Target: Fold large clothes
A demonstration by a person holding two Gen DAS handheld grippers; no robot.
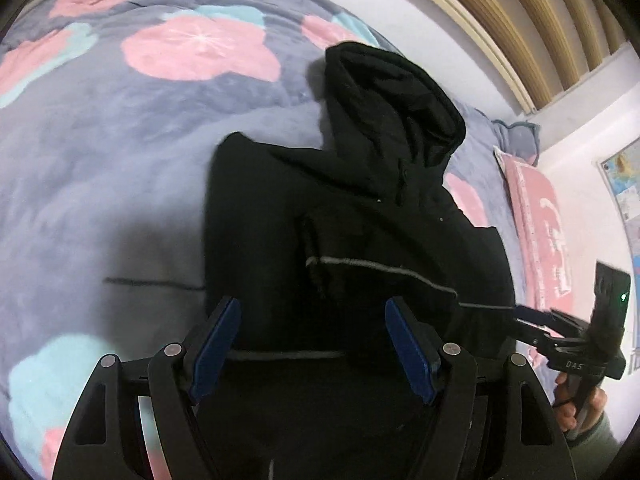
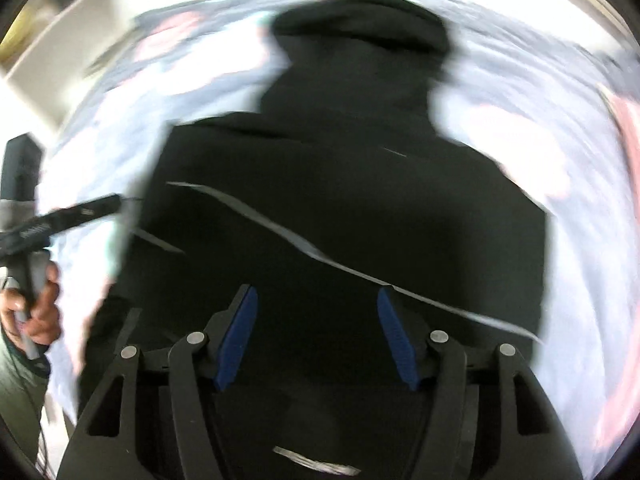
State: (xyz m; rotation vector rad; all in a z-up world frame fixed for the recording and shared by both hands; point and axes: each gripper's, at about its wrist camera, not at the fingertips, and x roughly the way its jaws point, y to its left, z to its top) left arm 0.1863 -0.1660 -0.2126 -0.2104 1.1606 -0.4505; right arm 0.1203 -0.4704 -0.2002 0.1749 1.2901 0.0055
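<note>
Both grippers [image 1: 312, 344] [image 2: 316, 336] agape — jacket [image 1: 360, 220] flat.

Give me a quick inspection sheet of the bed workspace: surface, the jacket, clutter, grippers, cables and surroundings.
Surface: floral blanket covering the bed.
Job's things: black hooded jacket lying flat, hood away from the cameras, sides apparently folded in.
Clutter: pink pillow by the wall.
Grippers: left gripper jaws open above the jacket; right gripper jaws open, its view motion-blurred.
Cables: thin cord by the hand at the right-wrist view's left edge; unclear.
Surroundings: slatted headboard, wall poster.
</note>
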